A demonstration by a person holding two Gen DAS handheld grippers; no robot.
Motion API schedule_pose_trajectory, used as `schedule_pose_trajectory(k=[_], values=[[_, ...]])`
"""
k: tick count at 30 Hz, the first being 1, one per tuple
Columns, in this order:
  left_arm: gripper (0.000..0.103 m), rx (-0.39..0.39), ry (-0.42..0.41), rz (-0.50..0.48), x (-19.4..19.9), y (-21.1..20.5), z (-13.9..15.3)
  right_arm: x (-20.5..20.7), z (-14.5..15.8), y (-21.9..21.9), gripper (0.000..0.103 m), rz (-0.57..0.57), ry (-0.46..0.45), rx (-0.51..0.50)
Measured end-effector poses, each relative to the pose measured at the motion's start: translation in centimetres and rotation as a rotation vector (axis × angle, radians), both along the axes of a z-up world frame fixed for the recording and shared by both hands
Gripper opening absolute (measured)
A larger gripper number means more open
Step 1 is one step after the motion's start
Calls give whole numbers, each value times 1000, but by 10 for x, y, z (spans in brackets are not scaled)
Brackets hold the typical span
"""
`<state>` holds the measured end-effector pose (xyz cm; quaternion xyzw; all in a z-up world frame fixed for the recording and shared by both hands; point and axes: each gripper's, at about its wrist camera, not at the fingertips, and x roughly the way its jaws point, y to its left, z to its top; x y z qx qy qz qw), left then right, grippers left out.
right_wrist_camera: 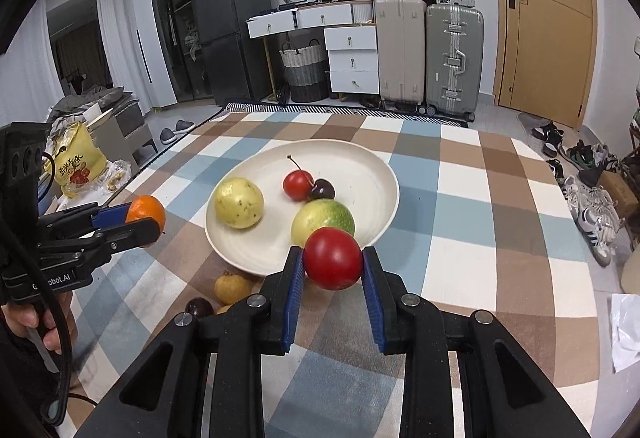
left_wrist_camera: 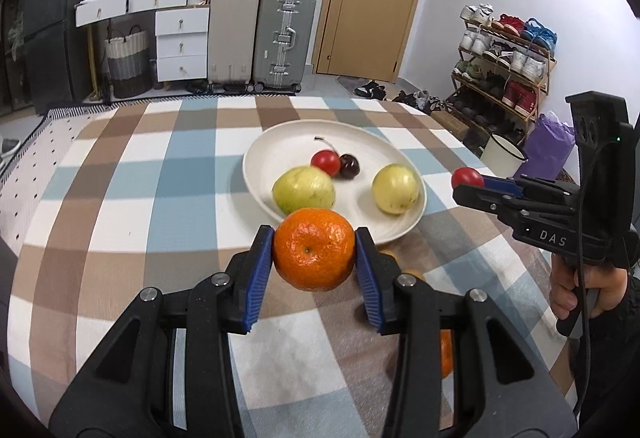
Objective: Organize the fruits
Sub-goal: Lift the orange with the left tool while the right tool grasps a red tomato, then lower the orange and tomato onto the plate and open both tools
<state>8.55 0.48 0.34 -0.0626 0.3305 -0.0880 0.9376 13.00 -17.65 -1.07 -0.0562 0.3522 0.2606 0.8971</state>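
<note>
Above plate [left_wrist_camera: 400, 226], mandarin [left_wrist_camera: 314, 249] between left tongs [left_wrist_camera: 315, 258]

Left gripper [left_wrist_camera: 315, 250] and right gripper [right_wrist_camera: 333, 259] both clamped, raised, angled downward, side by side.

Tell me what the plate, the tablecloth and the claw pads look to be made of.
Plate: likely glazed ceramic or melamine; cream, faintly ridged, soft sheen.
Tablecloth: woven fabric, matte, checked, lying in slight wrinkles.
Pads: probably rubber or plastic; blue, finely ribbed, matte.
</note>
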Motion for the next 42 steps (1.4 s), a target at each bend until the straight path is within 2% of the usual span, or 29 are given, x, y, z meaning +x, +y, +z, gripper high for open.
schedule_pose_trajectory(k=[14,19,30,34,42], values=[[38,15,-41,20,48,3,26,28,19,9,29,-3,-17,10],[38,62,-62,23,71,2,32,44,18,14,29,-11,-9,21],[38,58,-19,12,116,1,7,73,-4,17,29,-62,17,51],[38,83,-10,15,122,0,-3,80,-15,15,29,-92,28,77],[38,70,10,9,130,-1,-15,86,-20,17,29,-100,37,64]])
